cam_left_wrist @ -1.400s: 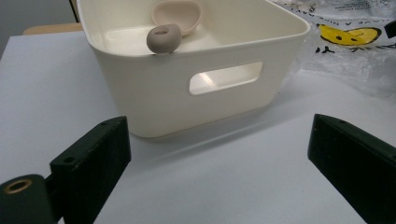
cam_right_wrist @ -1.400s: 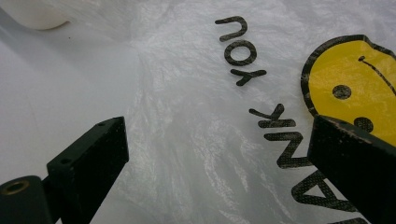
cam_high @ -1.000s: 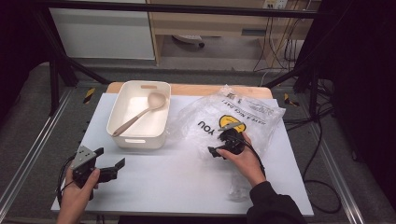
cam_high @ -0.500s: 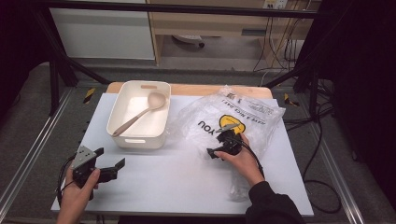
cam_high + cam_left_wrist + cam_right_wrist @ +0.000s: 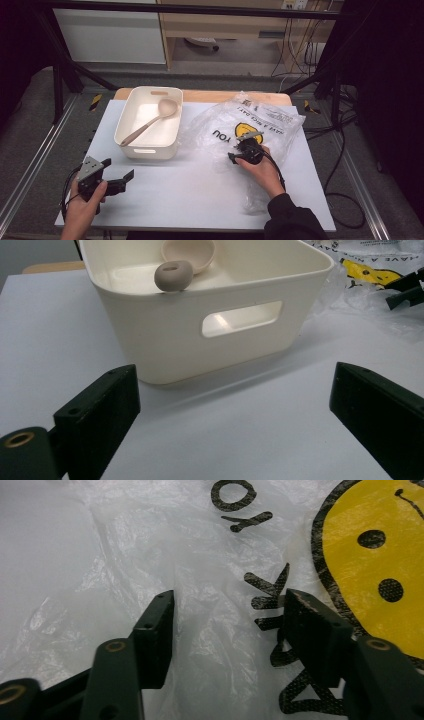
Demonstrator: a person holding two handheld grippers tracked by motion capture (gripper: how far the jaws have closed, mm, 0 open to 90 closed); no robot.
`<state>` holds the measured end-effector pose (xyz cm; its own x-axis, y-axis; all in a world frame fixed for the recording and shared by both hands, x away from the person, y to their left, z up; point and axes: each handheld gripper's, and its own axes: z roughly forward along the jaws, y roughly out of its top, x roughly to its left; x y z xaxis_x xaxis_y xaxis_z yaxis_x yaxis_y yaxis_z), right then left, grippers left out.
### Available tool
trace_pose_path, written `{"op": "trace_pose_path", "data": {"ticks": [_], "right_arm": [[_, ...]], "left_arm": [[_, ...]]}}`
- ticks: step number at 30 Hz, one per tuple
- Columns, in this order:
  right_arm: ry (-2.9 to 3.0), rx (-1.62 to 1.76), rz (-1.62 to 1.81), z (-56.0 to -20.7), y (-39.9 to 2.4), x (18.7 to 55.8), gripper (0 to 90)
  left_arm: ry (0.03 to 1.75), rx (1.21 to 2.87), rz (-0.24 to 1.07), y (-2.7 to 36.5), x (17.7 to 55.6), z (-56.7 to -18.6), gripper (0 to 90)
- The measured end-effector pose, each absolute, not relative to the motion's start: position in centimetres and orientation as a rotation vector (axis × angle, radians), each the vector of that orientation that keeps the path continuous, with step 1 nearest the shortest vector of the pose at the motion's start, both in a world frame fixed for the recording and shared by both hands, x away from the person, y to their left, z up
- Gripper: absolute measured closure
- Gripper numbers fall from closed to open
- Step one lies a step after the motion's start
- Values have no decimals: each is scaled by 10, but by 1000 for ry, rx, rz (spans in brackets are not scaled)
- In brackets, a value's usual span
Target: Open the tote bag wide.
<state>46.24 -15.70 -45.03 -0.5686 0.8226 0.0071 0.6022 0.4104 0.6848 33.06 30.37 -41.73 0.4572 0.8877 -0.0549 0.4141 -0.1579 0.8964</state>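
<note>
- While closing in over a raised fold of the clear plastic bag (image 5: 210,630), right gripper (image 5: 227,610) fingers (image 5: 157,630) half spread, the film between them, pads not yet pressed on it.
- Printed on the bag just beside those fingers: black letters and a yellow smiley face (image 5: 380,565).
- Seen from above, right gripper (image 5: 240,150) low on the bag (image 5: 270,120), which lies crumpled on the right half of the white worktop (image 5: 190,195).
- Left gripper (image 5: 235,405) fingers (image 5: 100,415) spread wide, nothing between them, just above the bare worktop.
- Ahead of them, the cream tub (image 5: 200,335) with a handle slot, a beige spoon (image 5: 175,270) lying inside, handle end propped on the rim.
- From above, left gripper (image 5: 120,180) near the worktop's front left corner, well apart from the bag; tub (image 5: 130,145) between the two, touching the bag's left edge.
</note>
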Motion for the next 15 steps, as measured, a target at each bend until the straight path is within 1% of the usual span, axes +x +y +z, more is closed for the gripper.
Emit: {"op": "trace_pose_path", "data": {"ticks": [15], "right_arm": [[2304, 1297, 977, -448, -167, 467, 824]], "left_arm": [[1115, 1762, 627, 304, 331, -417, 55]]}}
